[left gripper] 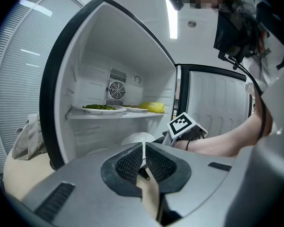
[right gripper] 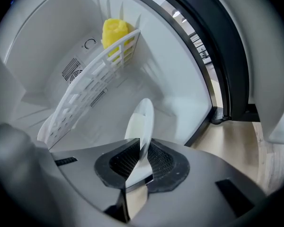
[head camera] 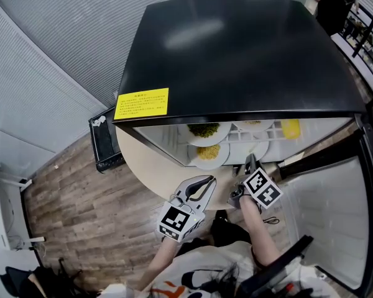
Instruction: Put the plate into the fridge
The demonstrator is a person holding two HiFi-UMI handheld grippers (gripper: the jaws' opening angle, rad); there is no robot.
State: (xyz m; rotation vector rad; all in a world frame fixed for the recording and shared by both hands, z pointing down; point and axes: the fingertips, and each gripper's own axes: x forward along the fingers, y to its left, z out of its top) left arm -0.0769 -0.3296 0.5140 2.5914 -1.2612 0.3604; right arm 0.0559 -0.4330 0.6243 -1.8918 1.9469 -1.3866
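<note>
While the right gripper point(right gripper: 141, 151) reaches into the open black fridge point(head camera: 236, 48), its jaws are pinched on the near rim of the plain white round plate point(right gripper: 142, 119). The plate is seen edge-on and is already inside the white cabinet. It sits below the white slatted shelf point(right gripper: 92, 86) and well apart from the lump of yellow food point(right gripper: 116, 32) resting on that shelf. Judged from this, the carrying is done and the placing is nearly so. What is left is to set the plate down, let go of it, draw the gripper out and probably swing the fridge door point(head camera: 336, 216) shut. The left gripper point(left gripper: 143, 148) has its jaws pressed together with nothing between them. It is held just outside the cabinet, pointing in, and takes no part in the grip. Seen from the left gripper view, the upper shelf already carries a dish of green food point(left gripper: 102, 108), and the white plate shows as a pale disc in the compartment underneath. Whether the plate's underside rests on a surface or hangs free cannot be told, because the right gripper's own body covers the space beneath it. In the head view the fridge's black top overhangs most of the interior, so the held plate cannot be picked out there. The bottom of the compartment shows in no view.
</note>
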